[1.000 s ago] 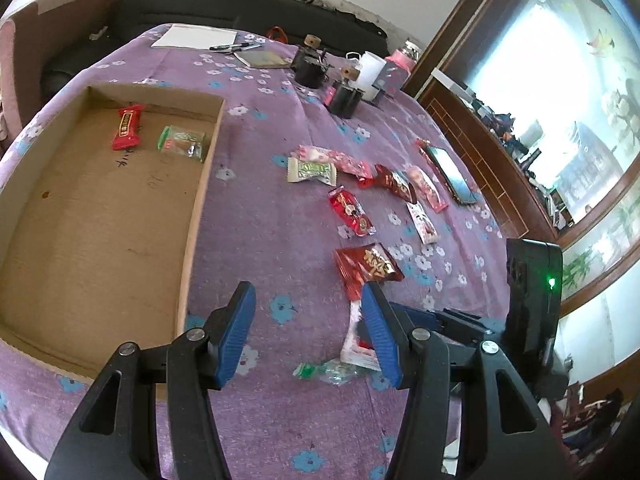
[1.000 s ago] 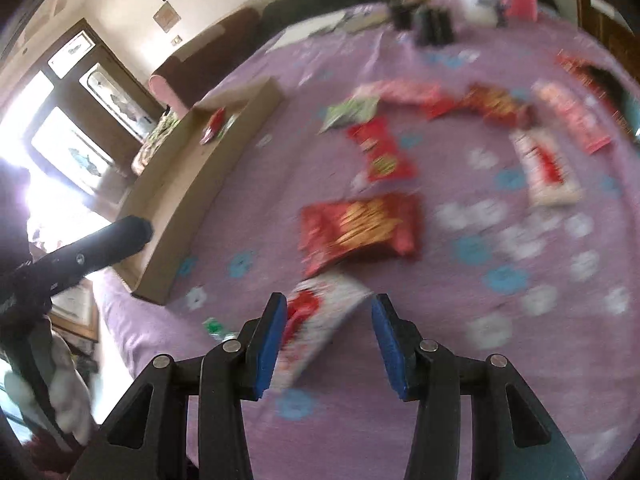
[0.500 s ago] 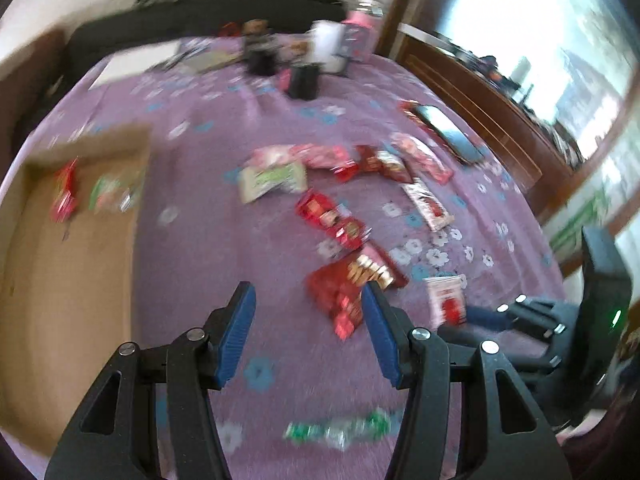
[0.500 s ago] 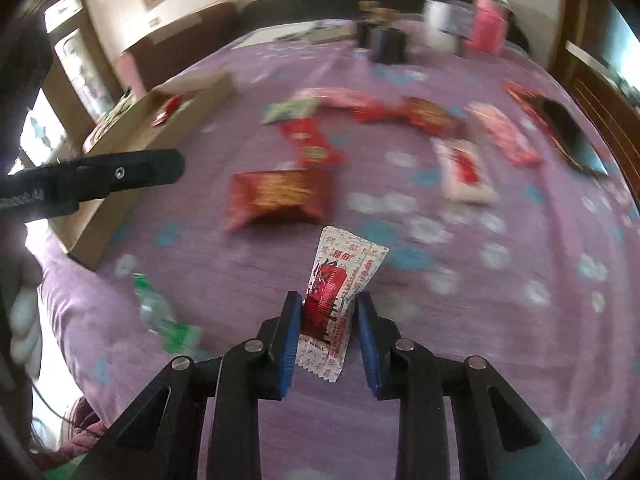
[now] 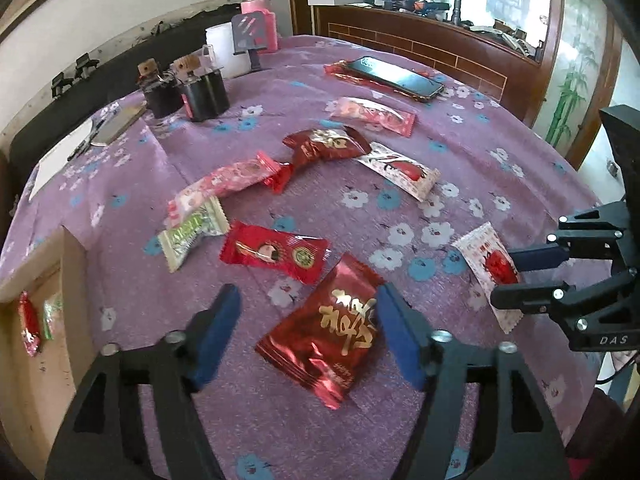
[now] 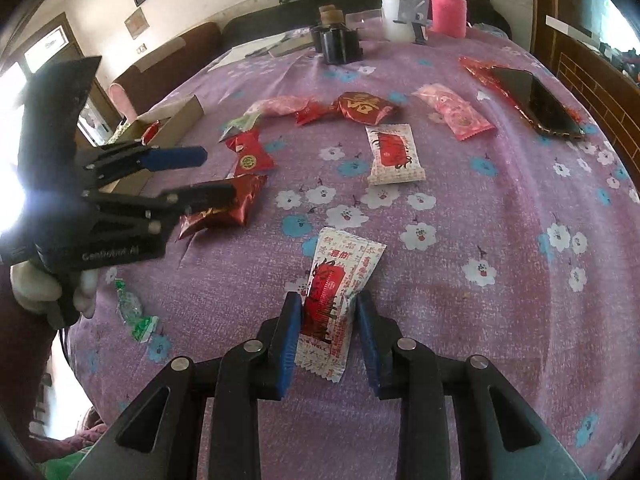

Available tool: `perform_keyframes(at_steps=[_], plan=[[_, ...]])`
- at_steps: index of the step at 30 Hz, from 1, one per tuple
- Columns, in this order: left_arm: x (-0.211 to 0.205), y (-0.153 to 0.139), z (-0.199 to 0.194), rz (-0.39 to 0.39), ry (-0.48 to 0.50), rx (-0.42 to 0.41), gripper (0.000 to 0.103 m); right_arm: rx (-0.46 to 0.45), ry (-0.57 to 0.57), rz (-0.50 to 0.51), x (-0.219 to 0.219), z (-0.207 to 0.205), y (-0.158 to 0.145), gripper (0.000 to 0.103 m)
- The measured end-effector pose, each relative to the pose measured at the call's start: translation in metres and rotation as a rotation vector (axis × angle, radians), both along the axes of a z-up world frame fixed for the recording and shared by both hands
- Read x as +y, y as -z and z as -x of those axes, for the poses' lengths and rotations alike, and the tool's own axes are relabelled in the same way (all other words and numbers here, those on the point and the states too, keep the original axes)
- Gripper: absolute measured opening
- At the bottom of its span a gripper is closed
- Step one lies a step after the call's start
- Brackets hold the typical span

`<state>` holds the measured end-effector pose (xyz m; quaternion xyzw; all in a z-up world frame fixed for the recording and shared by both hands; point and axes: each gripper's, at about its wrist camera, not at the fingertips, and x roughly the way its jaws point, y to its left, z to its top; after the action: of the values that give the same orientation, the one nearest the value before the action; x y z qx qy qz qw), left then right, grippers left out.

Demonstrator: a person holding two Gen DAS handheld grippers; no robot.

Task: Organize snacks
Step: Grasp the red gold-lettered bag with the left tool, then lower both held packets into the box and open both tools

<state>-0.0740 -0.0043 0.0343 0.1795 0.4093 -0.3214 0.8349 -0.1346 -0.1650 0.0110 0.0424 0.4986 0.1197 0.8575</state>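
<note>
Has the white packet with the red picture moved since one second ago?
Yes. The white packet lay flat beside the big red packet then; now the right claw holds it clear of the cloth, farther right of that red packet.

Left wrist cam sits close above the purple tablecloth [image 5: 500,168], angled down past its fingers, facing the far bottles and the cabinet on the right. Right wrist cam sits equally close, also angled down, facing the far sofa. Shared: the snack spread mid-table, the phone [image 5: 394,78] [image 6: 536,102], and each sees the other's gripper.
</note>
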Motion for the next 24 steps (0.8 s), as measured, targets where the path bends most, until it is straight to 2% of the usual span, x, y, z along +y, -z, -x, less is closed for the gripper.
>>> perform_keyframes(at_steps=[3,5,6,8,10,11,14,16,19,24], plan=[[-0.01,0.007,0.006,-0.021,0.043,0.034,0.072,-0.004,0.002,-0.009,-0.001,0.001,0.001,0.03],[-0.019,0.014,0.012,-0.07,0.061,0.019,0.075,-0.005,0.008,-0.014,-0.001,0.002,0.001,0.03],[-0.021,0.014,0.016,-0.069,0.066,-0.004,0.074,-0.005,0.011,-0.016,-0.001,0.002,0.001,0.03],[-0.023,0.014,0.016,-0.066,0.05,0.012,0.074,-0.004,0.018,-0.017,-0.001,0.001,0.0,0.031],[-0.021,0.014,0.013,-0.045,0.019,0.054,0.06,-0.004,0.025,-0.011,0.0,0.001,0.0,0.031],[-0.02,0.013,0.014,-0.022,0.021,0.081,0.04,-0.005,0.028,-0.006,0.001,0.001,0.0,0.031],[-0.02,0.01,0.018,-0.035,-0.025,0.077,0.033,-0.014,0.033,0.008,0.004,0.0,0.0,0.03],[-0.014,0.006,0.023,-0.011,-0.047,0.087,0.032,-0.023,0.03,0.022,0.006,0.001,0.0,0.026],[0.009,-0.012,0.029,0.084,-0.087,0.114,0.032,-0.027,0.043,0.014,0.006,0.004,-0.003,0.024],[0.077,-0.055,0.034,0.189,-0.204,0.107,0.032,-0.088,0.018,0.008,0.018,0.012,-0.027,0.023]])
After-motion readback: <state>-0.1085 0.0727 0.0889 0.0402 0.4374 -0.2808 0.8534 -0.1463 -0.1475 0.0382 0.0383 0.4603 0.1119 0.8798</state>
